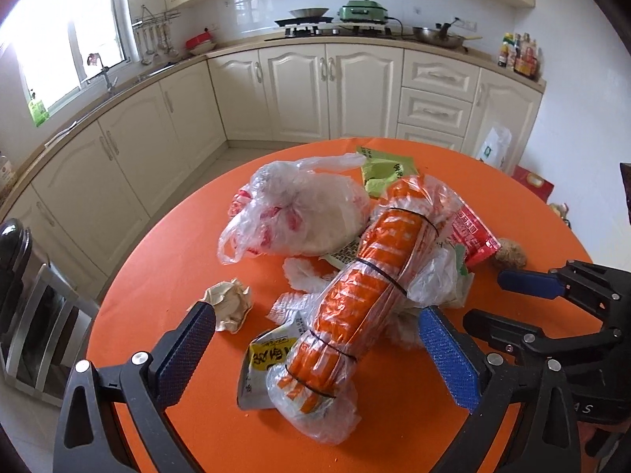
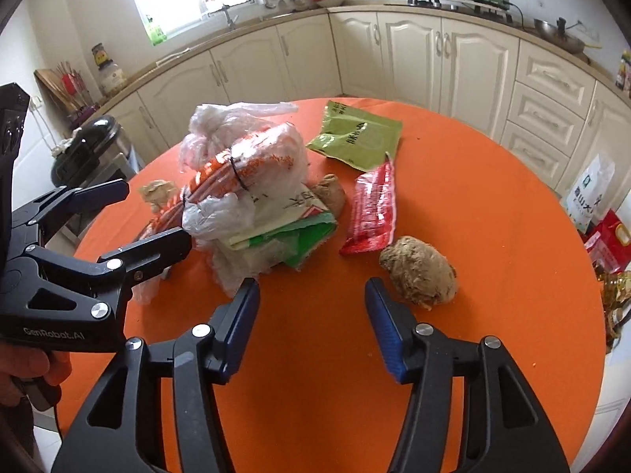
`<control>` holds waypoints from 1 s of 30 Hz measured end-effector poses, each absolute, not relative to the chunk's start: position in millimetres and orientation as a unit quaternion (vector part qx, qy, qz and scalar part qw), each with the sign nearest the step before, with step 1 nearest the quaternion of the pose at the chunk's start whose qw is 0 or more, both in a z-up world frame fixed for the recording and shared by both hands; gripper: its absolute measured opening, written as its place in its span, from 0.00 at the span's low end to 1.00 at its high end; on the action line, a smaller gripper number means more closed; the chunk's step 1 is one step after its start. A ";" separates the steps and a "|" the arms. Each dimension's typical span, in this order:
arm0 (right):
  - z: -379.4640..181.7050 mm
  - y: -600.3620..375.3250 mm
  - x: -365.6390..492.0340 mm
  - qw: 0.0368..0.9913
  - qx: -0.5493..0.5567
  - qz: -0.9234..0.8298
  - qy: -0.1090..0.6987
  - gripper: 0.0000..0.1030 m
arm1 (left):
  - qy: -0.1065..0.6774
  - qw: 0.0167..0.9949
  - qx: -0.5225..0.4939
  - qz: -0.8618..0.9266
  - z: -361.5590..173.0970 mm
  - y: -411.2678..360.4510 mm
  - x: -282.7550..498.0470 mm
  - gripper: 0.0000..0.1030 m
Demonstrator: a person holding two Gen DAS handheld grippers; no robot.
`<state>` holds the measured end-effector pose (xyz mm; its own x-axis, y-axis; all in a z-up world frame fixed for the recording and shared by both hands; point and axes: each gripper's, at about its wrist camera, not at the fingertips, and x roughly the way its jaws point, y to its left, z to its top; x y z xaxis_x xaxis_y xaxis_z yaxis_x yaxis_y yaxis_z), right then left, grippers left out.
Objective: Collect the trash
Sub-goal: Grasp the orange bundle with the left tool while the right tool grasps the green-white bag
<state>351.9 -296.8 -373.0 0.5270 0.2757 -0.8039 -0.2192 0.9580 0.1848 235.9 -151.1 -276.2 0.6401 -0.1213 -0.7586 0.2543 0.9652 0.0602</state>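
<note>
Both my grippers hold nothing, left gripper wide around the orange-striped bag roll, right gripper half-open, brown paper wad at two o'clock; I should close low.

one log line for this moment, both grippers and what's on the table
stage: reaching | left gripper: open, straddling orange-and-clear banded plastic roll | right gripper: open, empty, near crumpled brown paper ball | round orange table: trash uncollected

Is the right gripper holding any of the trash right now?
No: the right gripper stands open over bare orange table, with the brown crumpled wad lying beside it, untouched.
</note>
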 end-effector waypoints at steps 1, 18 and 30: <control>-373.5 -298.4 353.4 0.872 0.036 0.145 0.467 0.56 | 0.423 0.895 0.079 -0.112 -283.1 -150.9 242.2 0.76; -348.6 -283.9 353.2 0.875 0.041 0.183 0.446 0.67 | 0.436 0.887 -0.022 -0.150 -290.9 -85.1 239.0 0.27; -372.8 -247.7 408.0 0.857 -0.043 0.193 0.477 0.83 | 0.456 0.883 -0.007 -0.114 -309.7 -83.5 223.8 0.41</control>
